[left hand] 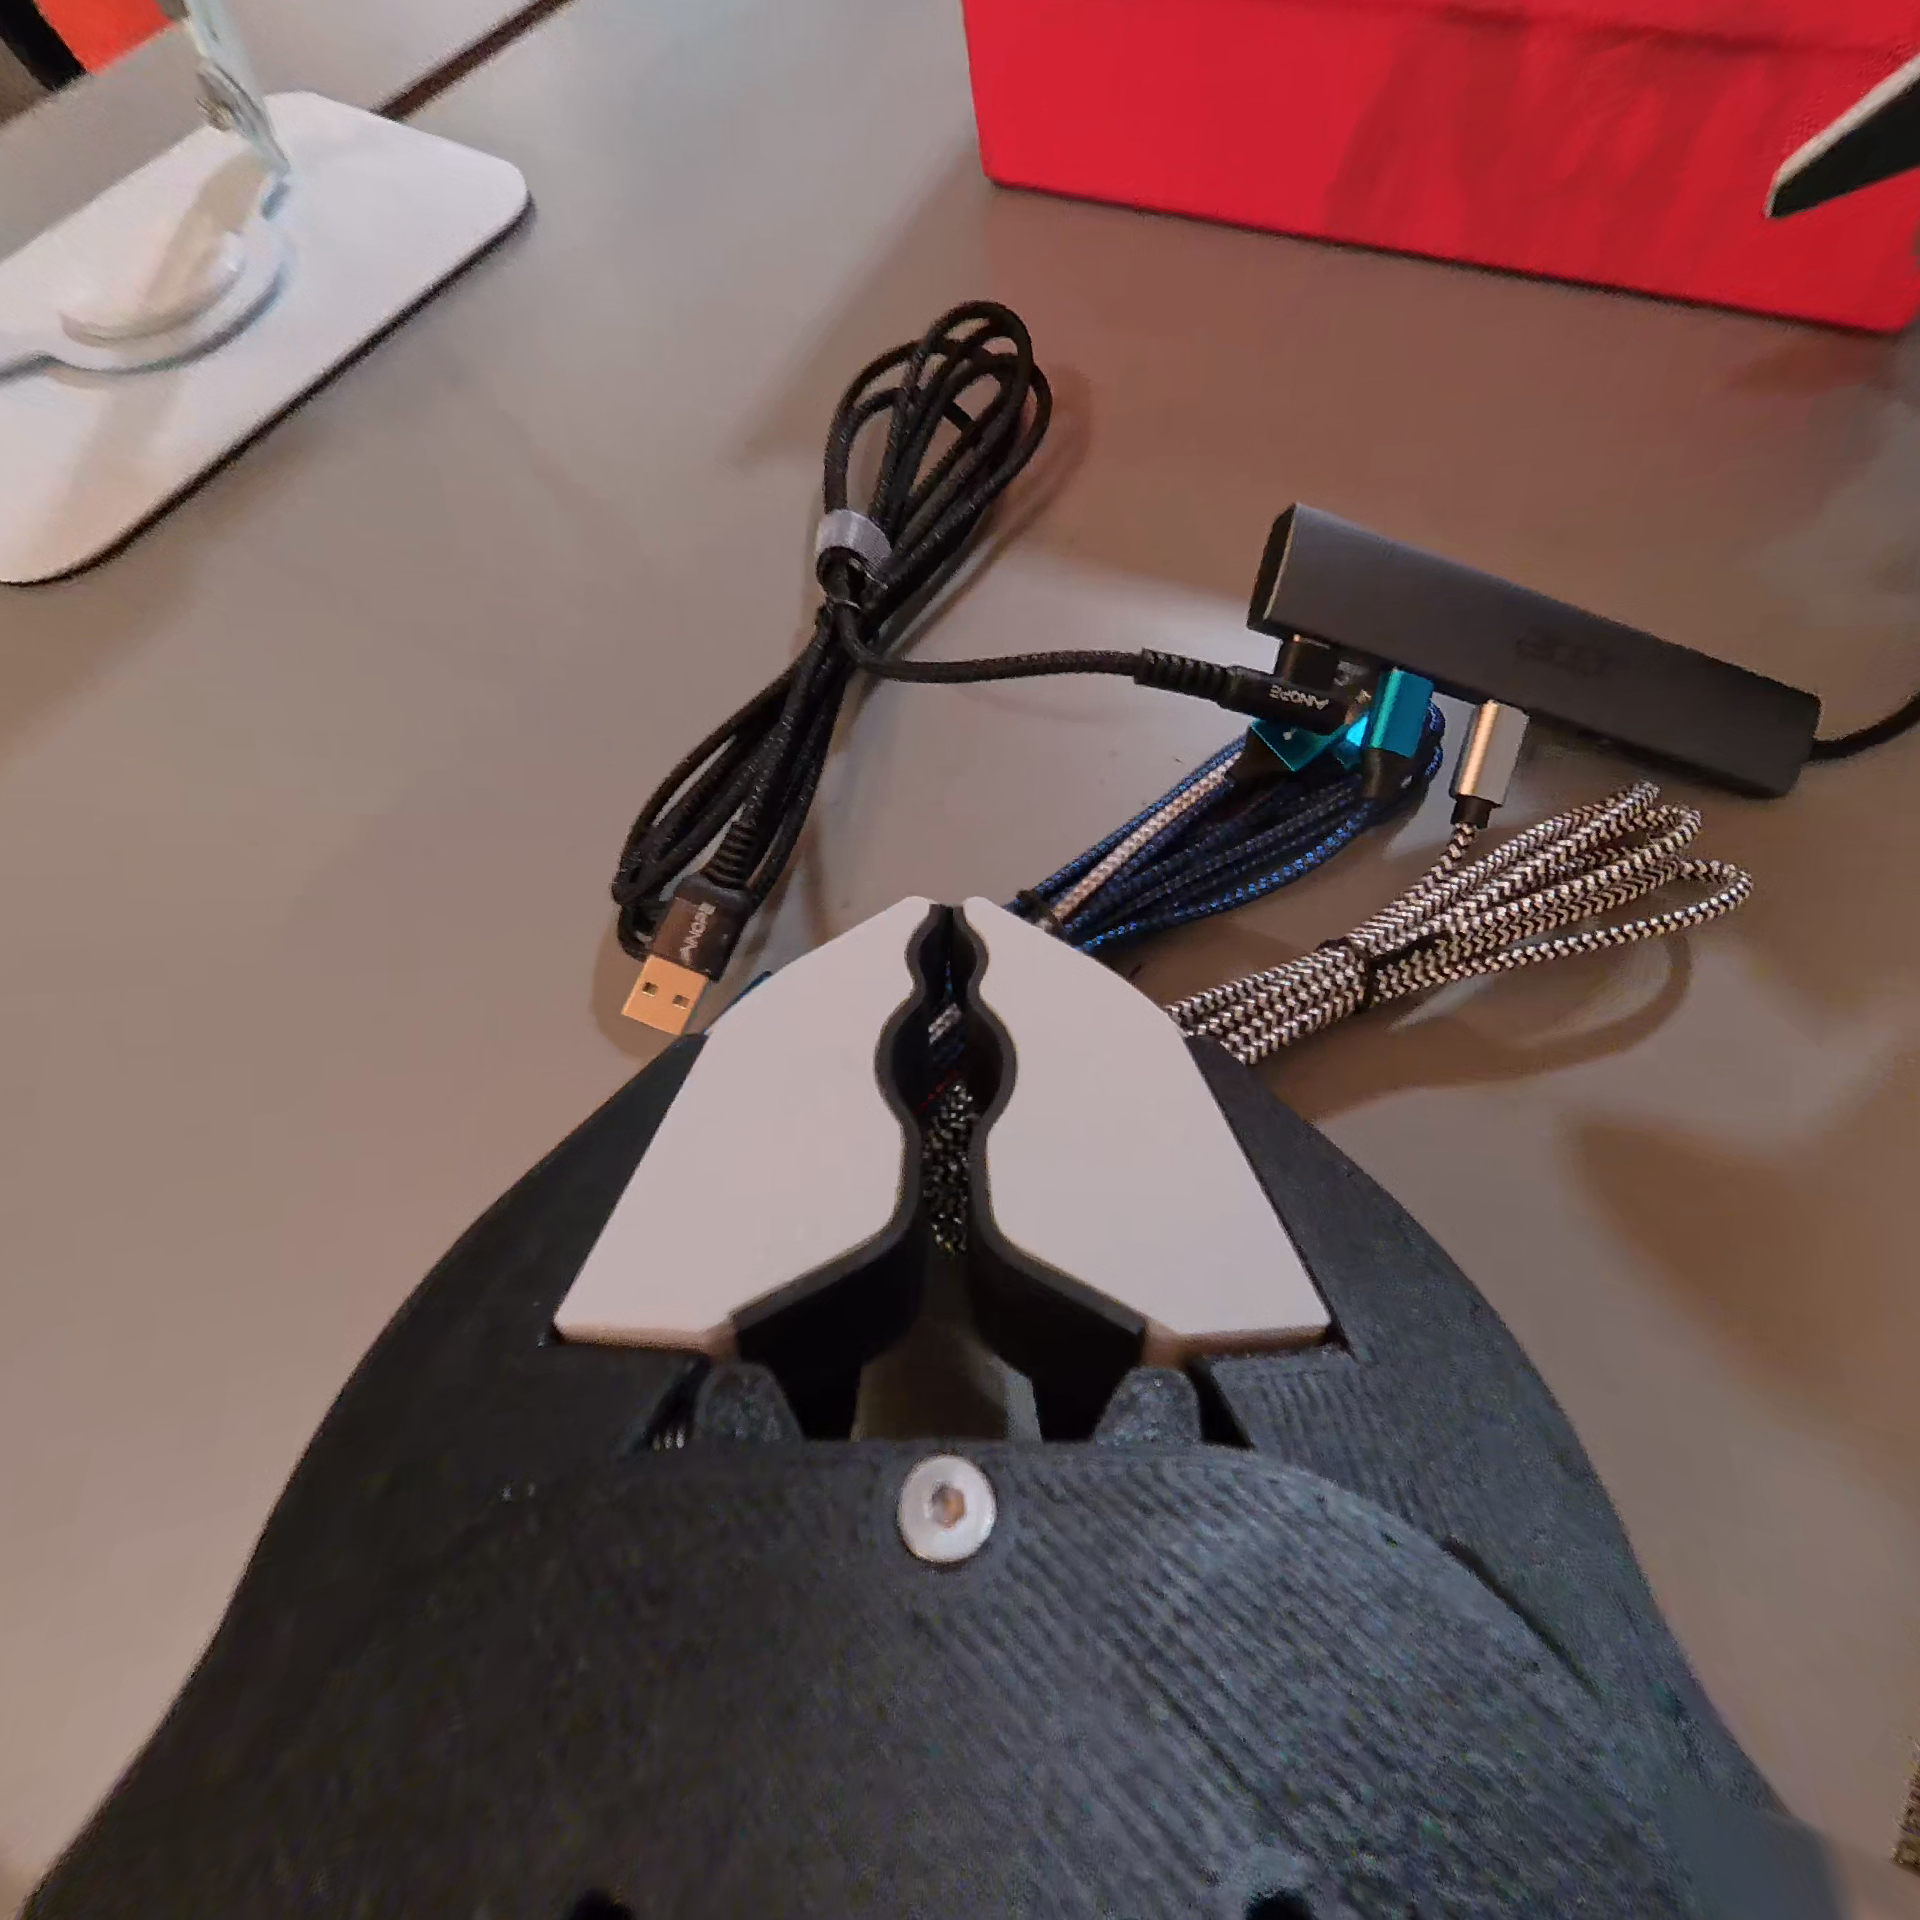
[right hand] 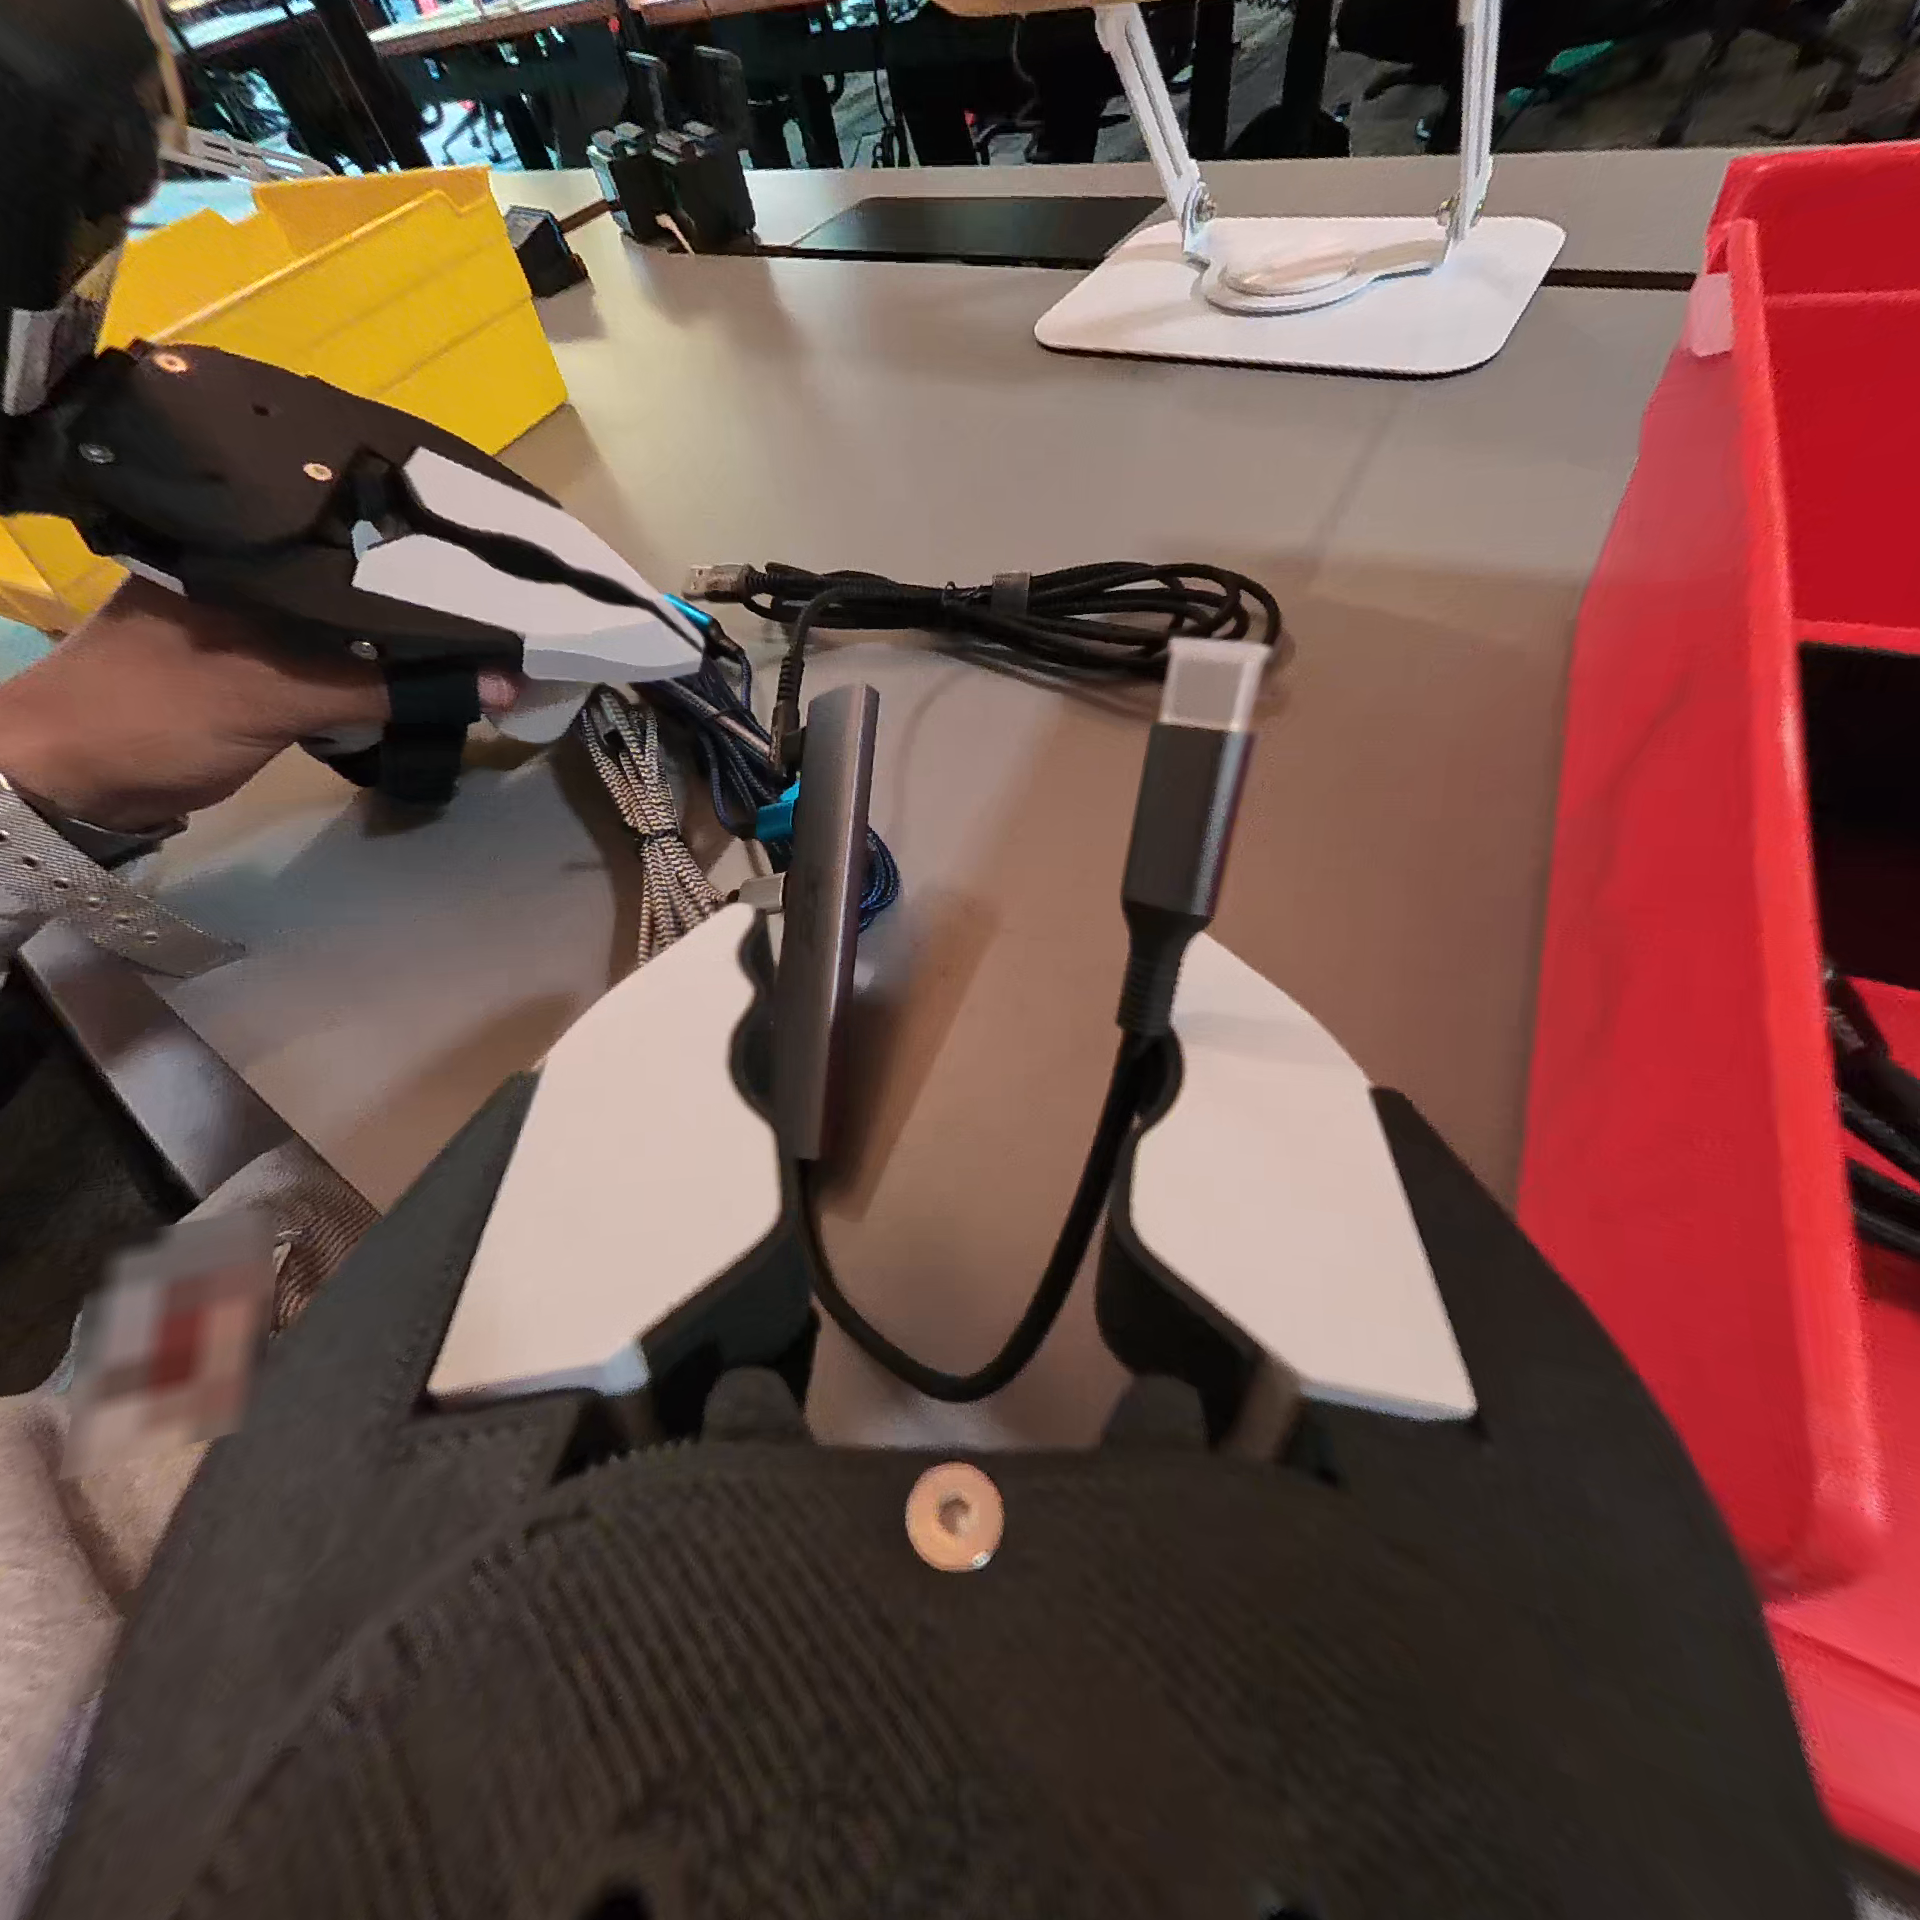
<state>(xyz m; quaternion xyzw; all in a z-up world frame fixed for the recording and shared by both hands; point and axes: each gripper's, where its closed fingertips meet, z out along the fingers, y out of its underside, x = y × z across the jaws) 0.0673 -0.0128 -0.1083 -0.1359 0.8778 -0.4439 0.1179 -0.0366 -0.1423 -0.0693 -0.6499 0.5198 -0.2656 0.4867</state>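
While the left gripper (left hand: 951,914) pinches the blue cable (left hand: 1195,852), the right gripper (right hand: 966,945) gapes around the hub (right hand: 826,914).

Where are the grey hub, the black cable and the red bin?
grey hub (left hand: 1538,644): left wrist view, top face.
black cable (left hand: 914,457): left wrist view, coiled loops.
red bin (right hand: 1662,1039): right wrist view, outer wall.

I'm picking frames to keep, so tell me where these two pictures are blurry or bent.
Left wrist view: cables and hub sharp, stand and red bin smeared. Right wrist view: hub and hand motion-blurred, bin wall bowed by the wide lens.
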